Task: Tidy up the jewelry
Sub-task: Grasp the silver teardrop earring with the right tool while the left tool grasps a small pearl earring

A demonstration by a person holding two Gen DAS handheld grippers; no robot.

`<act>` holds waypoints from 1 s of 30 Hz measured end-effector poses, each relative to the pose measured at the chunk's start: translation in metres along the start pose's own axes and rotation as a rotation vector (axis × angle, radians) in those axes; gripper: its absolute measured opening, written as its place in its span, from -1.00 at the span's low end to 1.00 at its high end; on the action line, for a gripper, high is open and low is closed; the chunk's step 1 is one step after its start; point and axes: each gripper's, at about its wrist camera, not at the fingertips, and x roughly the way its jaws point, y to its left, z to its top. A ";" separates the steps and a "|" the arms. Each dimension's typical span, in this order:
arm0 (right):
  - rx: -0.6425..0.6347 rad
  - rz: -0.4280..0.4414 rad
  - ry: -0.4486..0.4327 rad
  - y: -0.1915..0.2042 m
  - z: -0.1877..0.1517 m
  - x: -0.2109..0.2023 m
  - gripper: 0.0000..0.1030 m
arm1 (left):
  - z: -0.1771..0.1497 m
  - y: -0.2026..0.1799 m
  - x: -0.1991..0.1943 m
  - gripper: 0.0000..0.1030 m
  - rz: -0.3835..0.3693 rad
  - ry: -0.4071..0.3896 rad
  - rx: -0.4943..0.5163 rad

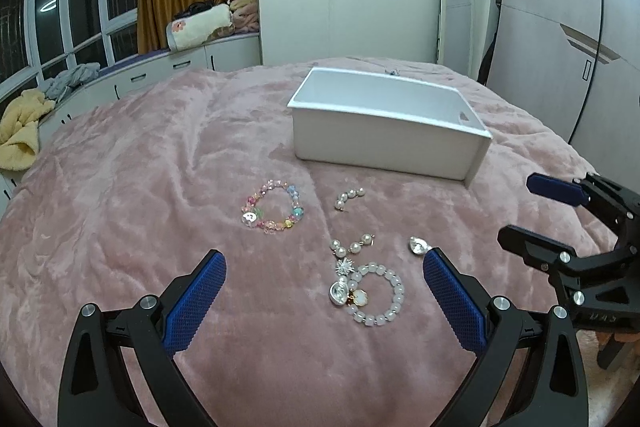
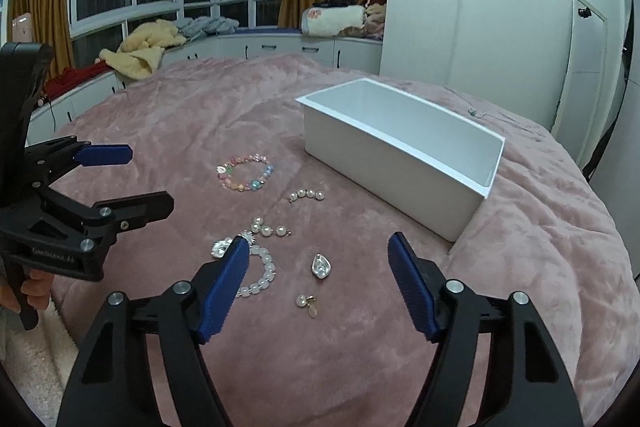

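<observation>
Jewelry lies on a pink blanket (image 1: 140, 187). A colourful bead bracelet (image 1: 272, 205) (image 2: 245, 174) lies left of a short pearl piece (image 1: 349, 198) (image 2: 307, 194). Nearer lie a pearl earring with a silver star (image 1: 352, 247) (image 2: 267, 229), a white bead bracelet with charms (image 1: 376, 293) (image 2: 262, 277), a silver heart pendant (image 1: 419, 246) (image 2: 321, 266) and a small pearl charm (image 2: 307, 302). An empty white box (image 1: 384, 143) (image 2: 400, 163) stands behind them. My left gripper (image 1: 324, 303) (image 2: 136, 179) is open above the white bracelet. My right gripper (image 2: 316, 287) (image 1: 532, 211) is open above the heart pendant.
The blanket covers a bed. A window bench with towels and clothes (image 2: 144, 51) runs along the far left. A white wardrobe (image 1: 560, 27) and a mirror (image 1: 456, 7) stand at the right. A thin chain (image 2: 476, 113) lies behind the box.
</observation>
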 end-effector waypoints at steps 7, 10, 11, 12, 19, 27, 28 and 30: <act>-0.019 0.089 0.089 -0.004 0.004 0.048 -0.03 | -0.012 -0.011 0.033 0.88 -0.035 0.054 0.092; -0.028 0.090 0.134 -0.006 0.002 0.071 -0.04 | -0.018 -0.019 0.051 0.55 -0.062 0.096 0.130; -0.028 0.092 0.142 -0.007 0.001 0.076 -0.07 | -0.020 -0.019 0.060 0.38 -0.075 0.123 0.133; -0.025 0.095 0.153 -0.009 -0.001 0.082 -0.09 | -0.021 -0.018 0.065 0.32 -0.080 0.137 0.130; 0.008 0.123 0.205 -0.020 -0.018 0.109 -0.19 | -0.027 0.004 0.103 0.08 -0.091 0.214 0.030; 0.000 0.179 0.258 -0.019 -0.033 0.132 -0.56 | -0.033 0.004 0.113 -0.39 -0.122 0.251 0.028; 0.002 0.183 0.257 -0.019 -0.034 0.132 -0.57 | -0.034 0.005 0.114 -0.47 -0.123 0.254 0.025; 0.014 0.194 0.250 -0.020 -0.033 0.133 -0.61 | -0.034 0.008 0.114 -0.60 -0.139 0.256 0.004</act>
